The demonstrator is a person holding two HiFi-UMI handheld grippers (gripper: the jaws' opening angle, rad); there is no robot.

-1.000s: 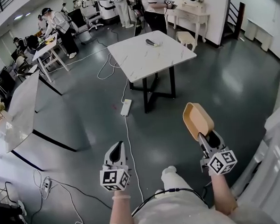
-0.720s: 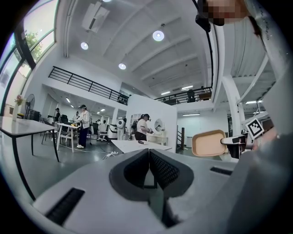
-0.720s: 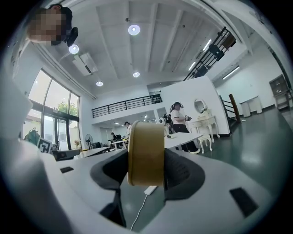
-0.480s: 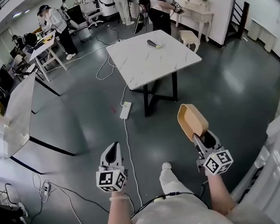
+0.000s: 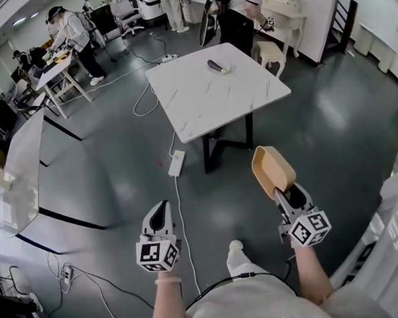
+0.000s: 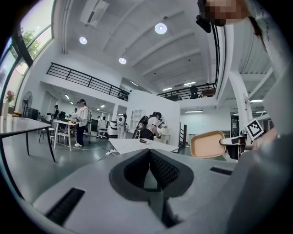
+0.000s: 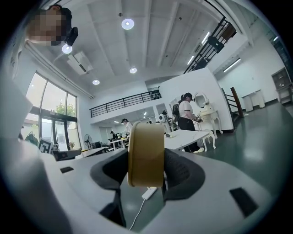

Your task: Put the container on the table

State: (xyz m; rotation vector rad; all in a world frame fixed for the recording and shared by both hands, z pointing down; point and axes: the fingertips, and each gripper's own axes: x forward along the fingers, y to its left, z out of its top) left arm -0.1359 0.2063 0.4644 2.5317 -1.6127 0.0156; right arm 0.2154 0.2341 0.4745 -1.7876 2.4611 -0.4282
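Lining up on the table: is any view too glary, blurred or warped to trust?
Head view: sharp, edges bowed, glare on glossy grey floor. Left gripper view: strong fisheye, white marble-top table small but clear. Right gripper view: tan rounded container between the fingers blocks the centre.

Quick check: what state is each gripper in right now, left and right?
Left gripper: jaws shut, nothing between them.
Right gripper: jaws closed on the tan container.
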